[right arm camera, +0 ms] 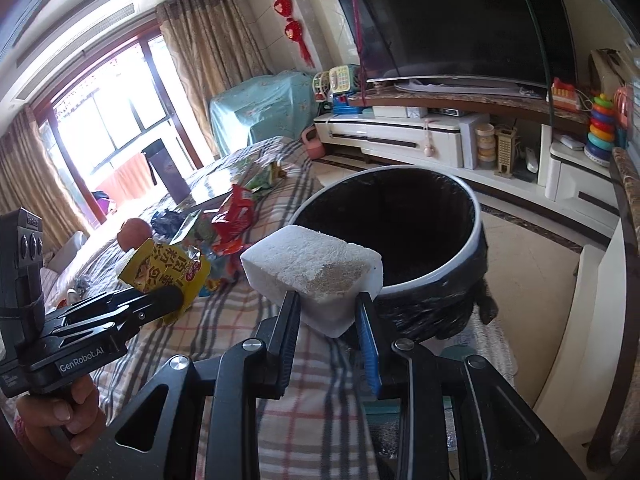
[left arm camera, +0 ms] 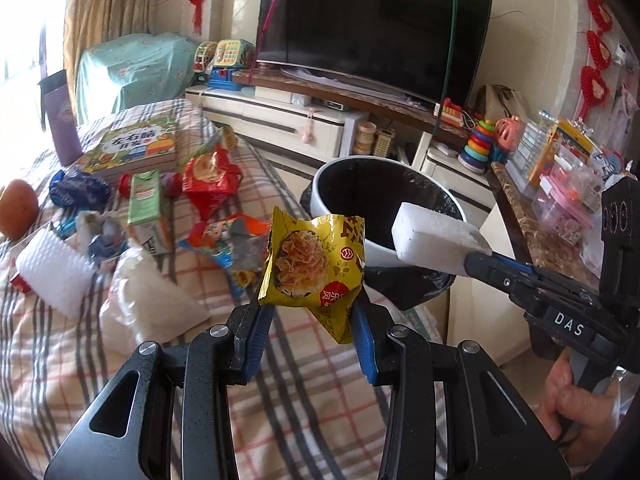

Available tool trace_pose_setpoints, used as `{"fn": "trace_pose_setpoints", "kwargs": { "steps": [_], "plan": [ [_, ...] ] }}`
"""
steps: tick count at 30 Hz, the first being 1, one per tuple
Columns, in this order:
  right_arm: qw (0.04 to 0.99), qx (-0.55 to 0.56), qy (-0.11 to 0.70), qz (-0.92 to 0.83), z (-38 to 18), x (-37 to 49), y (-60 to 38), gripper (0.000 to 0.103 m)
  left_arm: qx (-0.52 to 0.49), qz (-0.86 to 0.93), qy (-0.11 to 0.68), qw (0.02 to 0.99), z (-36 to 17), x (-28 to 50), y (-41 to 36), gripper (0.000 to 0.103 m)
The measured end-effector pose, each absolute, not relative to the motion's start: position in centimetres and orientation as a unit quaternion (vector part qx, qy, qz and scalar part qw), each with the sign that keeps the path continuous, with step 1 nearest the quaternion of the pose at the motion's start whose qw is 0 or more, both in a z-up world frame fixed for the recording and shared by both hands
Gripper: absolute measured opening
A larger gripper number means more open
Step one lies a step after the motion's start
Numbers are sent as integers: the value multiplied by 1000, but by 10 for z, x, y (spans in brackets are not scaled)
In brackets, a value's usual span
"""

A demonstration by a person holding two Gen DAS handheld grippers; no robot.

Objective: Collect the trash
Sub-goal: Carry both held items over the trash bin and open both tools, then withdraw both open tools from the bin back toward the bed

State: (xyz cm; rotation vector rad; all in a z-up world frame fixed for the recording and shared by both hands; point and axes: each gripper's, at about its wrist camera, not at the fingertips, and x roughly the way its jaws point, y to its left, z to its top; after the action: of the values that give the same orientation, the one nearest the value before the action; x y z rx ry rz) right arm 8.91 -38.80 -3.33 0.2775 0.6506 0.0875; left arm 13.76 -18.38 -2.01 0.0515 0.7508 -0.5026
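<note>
My left tongs [left arm camera: 314,308] are clamped on a crumpled yellow snack wrapper [left arm camera: 316,264] printed with shredded food and a red seal, held up over the plaid-covered tabletop [left arm camera: 60,352]. My right tongs [right arm camera: 328,308] grip one white foam block [right arm camera: 316,264], speckled brown on top, at the rim of the single round bin [right arm camera: 472,240] with a black liner. Behind on the cloth I count one red wrapper [left arm camera: 210,182], one green carton [left arm camera: 146,208], one orange-and-blue wrapper [left arm camera: 228,240] and one white bristled block [left arm camera: 54,270].
</note>
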Motion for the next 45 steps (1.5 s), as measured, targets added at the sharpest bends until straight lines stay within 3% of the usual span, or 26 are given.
{"fn": "trace_pose_setpoints", "kwargs": {
  "steps": [36, 39, 41, 43, 45],
  "plan": [
    [932, 132, 338, 1, -34, 153, -458, 32, 77, -282, 385, 876, -30, 211, -287, 38],
    [931, 134, 340, 1, -35, 158, -461, 34, 77, -283, 390, 873, -34, 214, -290, 50],
    [928, 139, 344, 2, -38, 161, -463, 47, 77, -277, 389, 875, -35, 214, -288, 68],
    [927, 146, 345, 4, -39, 160, -465, 60, 73, -273, 386, 878, -35, 213, -284, 75],
    [928, 151, 341, 3, -39, 157, -465, 63, 67, -268, 385, 880, -34, 212, -278, 76]
  ]
}}
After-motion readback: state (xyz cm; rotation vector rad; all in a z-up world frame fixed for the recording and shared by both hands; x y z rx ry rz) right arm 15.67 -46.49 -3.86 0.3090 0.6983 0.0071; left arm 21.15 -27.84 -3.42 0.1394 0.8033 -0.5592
